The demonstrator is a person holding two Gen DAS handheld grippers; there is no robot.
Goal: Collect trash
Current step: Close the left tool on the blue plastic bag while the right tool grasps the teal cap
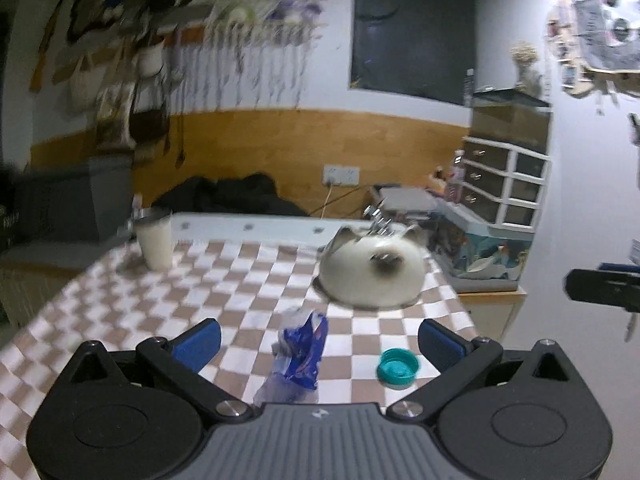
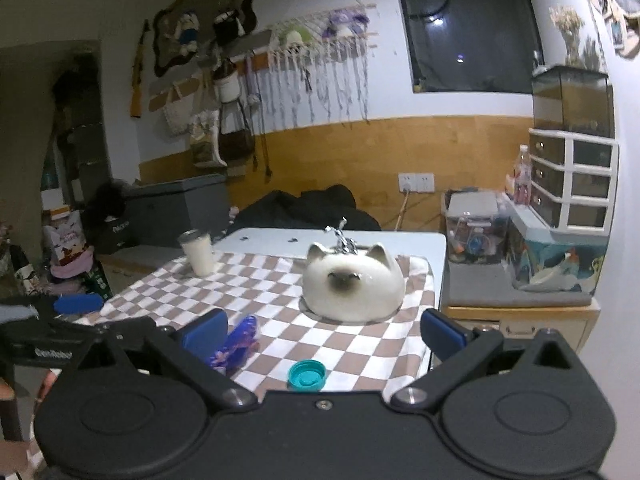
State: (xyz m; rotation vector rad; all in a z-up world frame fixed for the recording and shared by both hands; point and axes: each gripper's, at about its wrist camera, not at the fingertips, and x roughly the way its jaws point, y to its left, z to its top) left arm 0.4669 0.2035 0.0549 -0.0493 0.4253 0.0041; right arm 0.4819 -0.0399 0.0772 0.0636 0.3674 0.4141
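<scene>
On the checkered tablecloth, a crumpled blue snack wrapper lies in front of the cat-shaped white container, its long axis running from the near table edge towards that container, while a teal bottle cap rests open side up just to the wrapper's right, also in front of the cat. The left gripper hangs wide open straddling the wrapper, gripping nothing, and the right gripper is likewise spread wide above the cap, empty
</scene>
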